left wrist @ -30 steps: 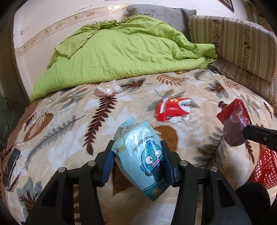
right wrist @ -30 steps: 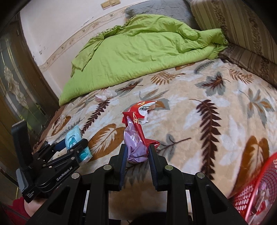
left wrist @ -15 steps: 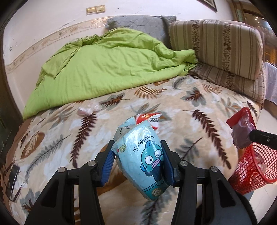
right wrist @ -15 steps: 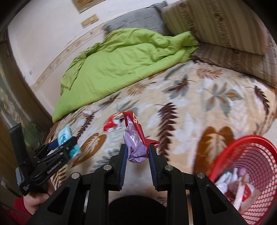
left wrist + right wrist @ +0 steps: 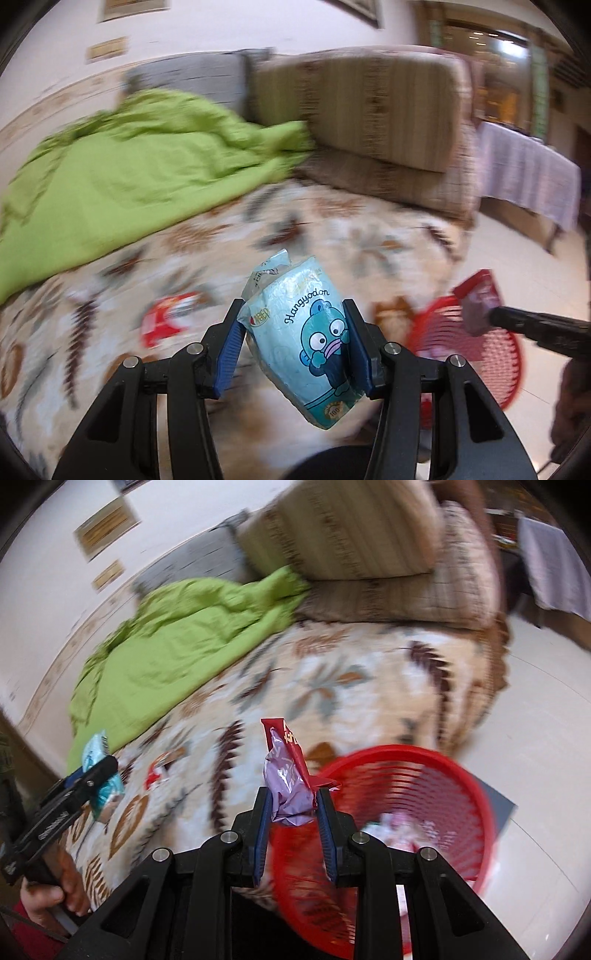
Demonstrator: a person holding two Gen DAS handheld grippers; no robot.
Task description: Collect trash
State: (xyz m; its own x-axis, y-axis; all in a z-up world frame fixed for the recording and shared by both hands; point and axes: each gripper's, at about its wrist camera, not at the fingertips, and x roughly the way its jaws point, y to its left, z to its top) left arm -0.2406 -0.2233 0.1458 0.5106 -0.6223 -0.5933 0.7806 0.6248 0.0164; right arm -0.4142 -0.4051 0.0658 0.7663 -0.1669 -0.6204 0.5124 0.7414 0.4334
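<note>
A round red plastic basket with slotted walls (image 5: 436, 775) stands on the pale floor just beside the bed, and inside it lie a few pale, whitish-pink crumpled scraps (image 5: 397, 823) (too blurred to name). The right gripper (image 5: 291, 808) hangs over the basket's near rim, its jaws pressed in on a crumpled wrapper, lilac on its inner face and red with print outside (image 5: 286, 779); the wrapper stands up from the blue pads, its red edge folded to a point at the top. In the left wrist view the same wrapper (image 5: 478, 302) shows in front of the basket (image 5: 491, 354).

The left gripper (image 5: 295, 339) is closed narrowly on a pale blue plastic snack packet (image 5: 301, 332) printed with a teal cartoon fish and the word "Hangyodon"; the packet is tilted, its torn top up and to the left, its lower end hanging below the pads. It is held in the air above the leaf-patterned cream bedspread (image 5: 325, 236).

On that bedspread a flattened red and white wrapper (image 5: 168, 317) lies loose, well apart from the basket. A rumpled lime-green quilt (image 5: 129, 177) is heaped toward the head of the bed, touching the striped brown cushions (image 5: 369, 110).
</note>
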